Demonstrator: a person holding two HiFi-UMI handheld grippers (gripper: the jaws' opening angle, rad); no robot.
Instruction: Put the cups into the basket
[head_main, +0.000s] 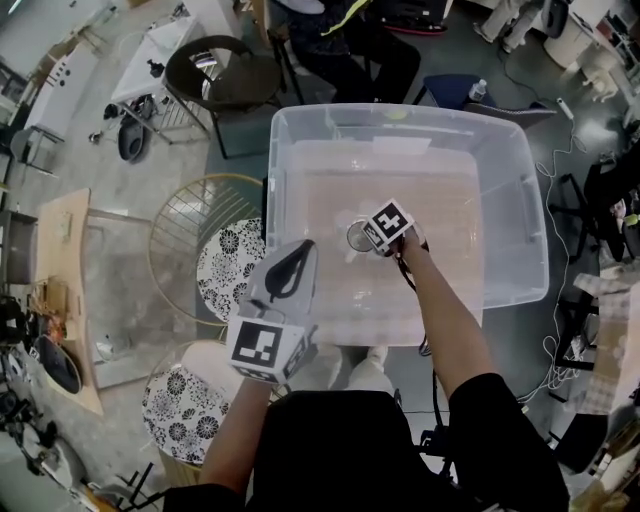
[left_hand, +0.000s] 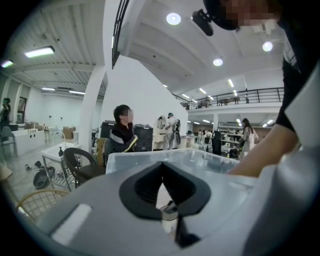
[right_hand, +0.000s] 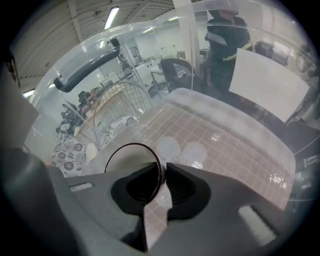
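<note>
head view: right tongs (head_main: 372, 240) inside clear basket (head_main: 290, 130), walls well apart all round, left tongs (head_main: 296, 254) outside its near wall | left gripper view: tips together, empty, basket rim ahead | right gripper view: pads clamp the clear, dark-rimmed cup (right_hand: 131, 145) by its rim, cup body to their left

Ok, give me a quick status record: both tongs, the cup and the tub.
right tongs: shut on the rim of a clear cup
cup: held inside the clear tub; can't tell if it touches the tub floor
left tongs: shut, nothing between them, outside the tub at its near side
tub: open top, no lid on
</note>
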